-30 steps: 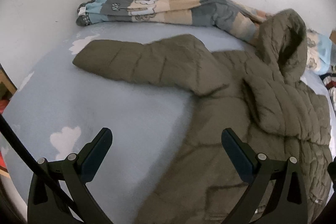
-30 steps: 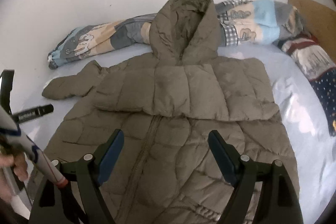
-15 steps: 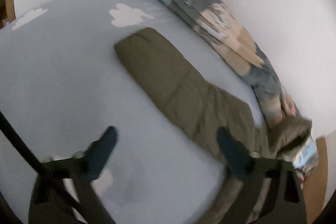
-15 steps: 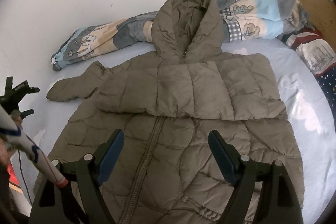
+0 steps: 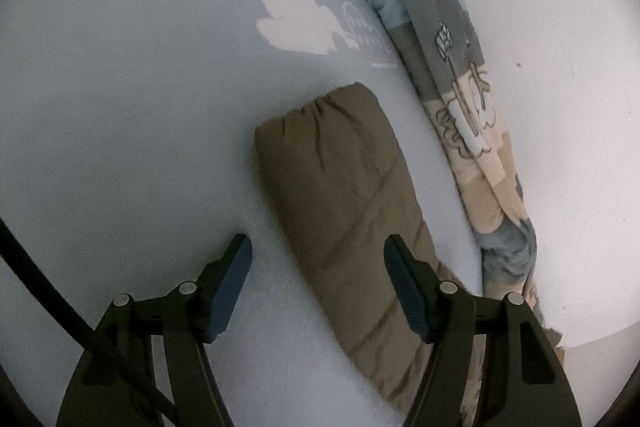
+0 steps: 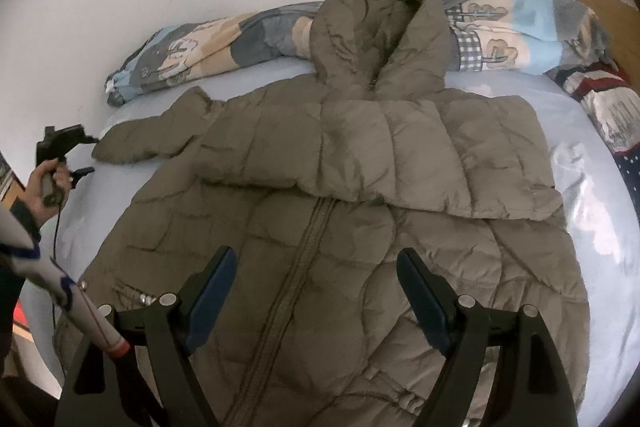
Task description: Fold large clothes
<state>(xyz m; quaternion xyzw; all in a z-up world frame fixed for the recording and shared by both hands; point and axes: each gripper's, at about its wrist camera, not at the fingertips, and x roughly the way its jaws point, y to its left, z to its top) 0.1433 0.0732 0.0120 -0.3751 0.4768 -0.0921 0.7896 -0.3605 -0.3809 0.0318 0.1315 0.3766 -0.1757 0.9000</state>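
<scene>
Left wrist: sleeve (image 5: pixel 340 183) between open fingers (image 5: pixel 232 279)

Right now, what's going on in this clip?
A person with handheld tongs in each hand is folding an olive puffer jacket spread front-up on a light blue bed. One sleeve is already folded across the chest. The left tongs are open, lined up over the other sleeve, which lies stretched out, not gripped. The right tongs hover open over the zipper.

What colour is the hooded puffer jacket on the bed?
The jacket is plain olive-brown, quilted, without any print. The right wrist view shows it best.
</scene>
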